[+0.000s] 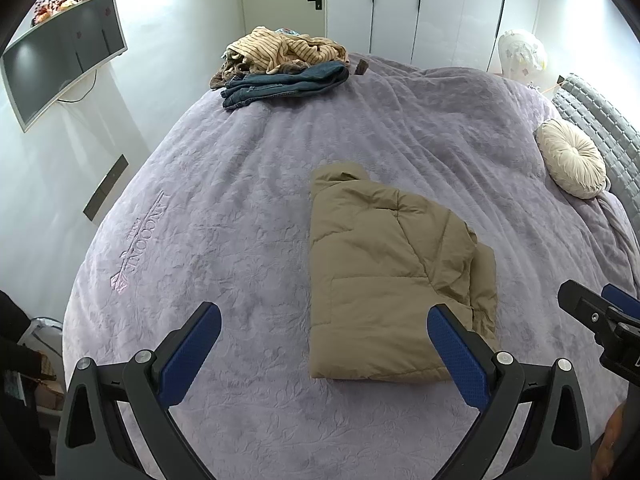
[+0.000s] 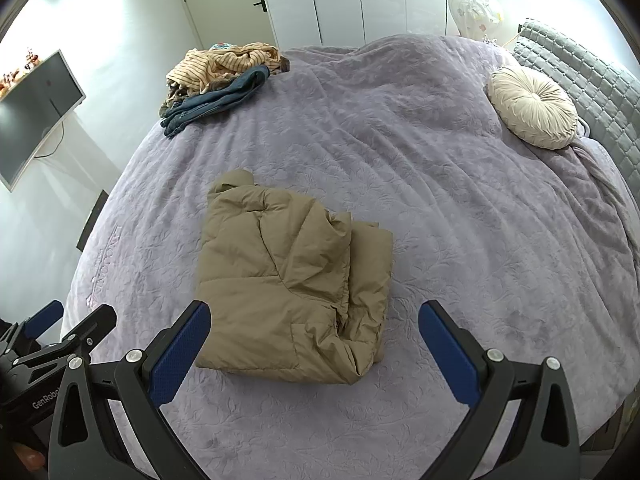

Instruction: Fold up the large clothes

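Observation:
A tan padded jacket (image 1: pixel 384 280) lies folded into a rough rectangle on the purple bedspread (image 1: pixel 240 208), collar at the far end. It also shows in the right wrist view (image 2: pixel 288 288). My left gripper (image 1: pixel 324 320) is open and empty, held above the bed just before the jacket's near edge. My right gripper (image 2: pixel 314 320) is open and empty, also hovering over the jacket's near edge. The right gripper shows at the right edge of the left wrist view (image 1: pixel 600 312); the left gripper shows at the left edge of the right wrist view (image 2: pixel 60 332).
A pile of clothes with a striped garment (image 1: pixel 284 54) on folded jeans (image 1: pixel 284 84) sits at the bed's far corner. A round cream cushion (image 1: pixel 572 158) lies by the grey headboard (image 1: pixel 600 120). A monitor (image 1: pixel 60 60) hangs on the left wall. Wardrobe doors (image 1: pixel 420 8) stand behind.

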The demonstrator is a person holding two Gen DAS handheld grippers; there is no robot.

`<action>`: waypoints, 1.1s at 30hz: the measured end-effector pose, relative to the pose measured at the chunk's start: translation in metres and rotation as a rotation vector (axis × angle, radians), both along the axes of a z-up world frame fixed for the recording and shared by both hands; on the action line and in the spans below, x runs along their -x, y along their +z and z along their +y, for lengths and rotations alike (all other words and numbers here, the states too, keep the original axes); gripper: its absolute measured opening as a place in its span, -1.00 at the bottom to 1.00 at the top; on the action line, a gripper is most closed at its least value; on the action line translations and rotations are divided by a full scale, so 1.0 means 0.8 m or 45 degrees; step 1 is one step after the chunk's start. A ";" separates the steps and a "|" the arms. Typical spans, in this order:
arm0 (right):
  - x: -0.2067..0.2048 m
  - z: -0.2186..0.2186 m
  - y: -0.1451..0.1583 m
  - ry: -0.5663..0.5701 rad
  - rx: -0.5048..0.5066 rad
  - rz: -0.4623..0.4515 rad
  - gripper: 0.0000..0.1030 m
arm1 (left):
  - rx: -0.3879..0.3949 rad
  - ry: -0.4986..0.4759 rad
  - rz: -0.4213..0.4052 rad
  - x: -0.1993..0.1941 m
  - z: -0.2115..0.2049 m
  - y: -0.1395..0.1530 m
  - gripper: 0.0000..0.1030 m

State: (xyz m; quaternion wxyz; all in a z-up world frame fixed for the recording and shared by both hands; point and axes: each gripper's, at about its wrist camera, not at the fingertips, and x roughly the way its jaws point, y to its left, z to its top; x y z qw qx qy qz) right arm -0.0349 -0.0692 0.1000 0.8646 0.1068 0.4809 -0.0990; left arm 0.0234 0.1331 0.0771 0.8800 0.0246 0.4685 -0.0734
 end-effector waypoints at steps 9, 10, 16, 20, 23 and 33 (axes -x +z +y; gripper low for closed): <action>0.000 0.000 0.001 -0.001 -0.001 0.001 1.00 | 0.000 0.000 -0.001 0.000 -0.002 -0.001 1.00; 0.000 0.000 0.000 -0.001 -0.001 0.001 1.00 | -0.001 0.001 -0.001 -0.001 -0.001 -0.001 1.00; -0.001 0.001 -0.001 -0.001 0.000 0.000 1.00 | -0.004 0.013 0.002 0.001 -0.001 -0.004 1.00; 0.000 0.000 0.000 -0.003 -0.002 0.000 1.00 | -0.006 0.017 0.002 0.003 -0.001 -0.006 1.00; -0.001 0.000 -0.001 0.000 -0.005 0.001 1.00 | -0.010 0.016 0.000 0.003 -0.001 -0.006 1.00; 0.001 0.005 -0.006 0.001 -0.008 0.005 1.00 | -0.016 0.026 -0.017 0.002 -0.001 -0.003 1.00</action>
